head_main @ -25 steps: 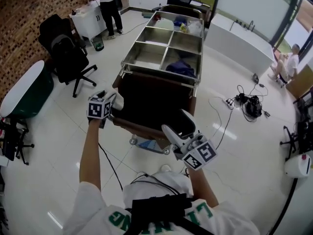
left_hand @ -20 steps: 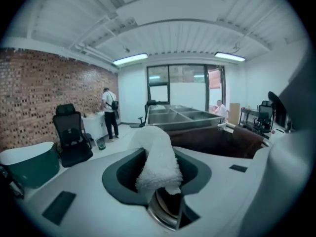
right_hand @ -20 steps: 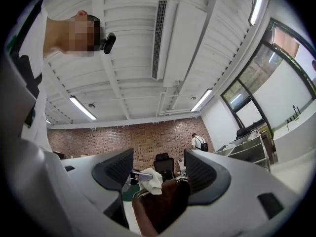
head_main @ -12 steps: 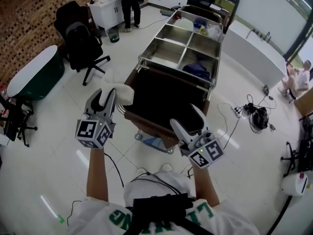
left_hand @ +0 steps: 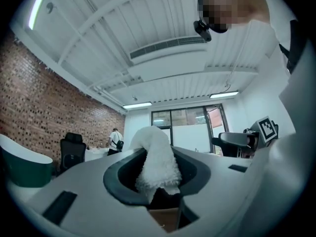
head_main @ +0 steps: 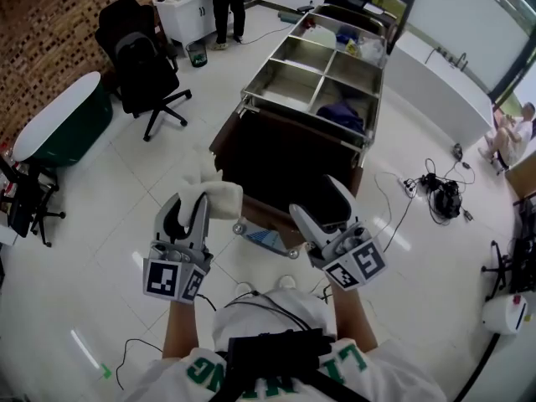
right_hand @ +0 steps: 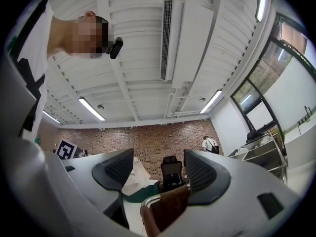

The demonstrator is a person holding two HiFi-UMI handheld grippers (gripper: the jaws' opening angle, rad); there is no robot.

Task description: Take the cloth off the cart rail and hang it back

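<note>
One white cloth (head_main: 221, 198) clamped in the left gripper (head_main: 188, 212), right gripper (head_main: 322, 206) jaws apart, empty, beside one cart (head_main: 303, 117)

Pale floor (head_main: 92, 224) — cart (head_main: 285, 170), cables (head_main: 435, 182)

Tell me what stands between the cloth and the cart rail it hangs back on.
Nothing visible does. The cloth, clamped in the left gripper, sits right beside the cart rail; the open right gripper is off to the other side.
</note>
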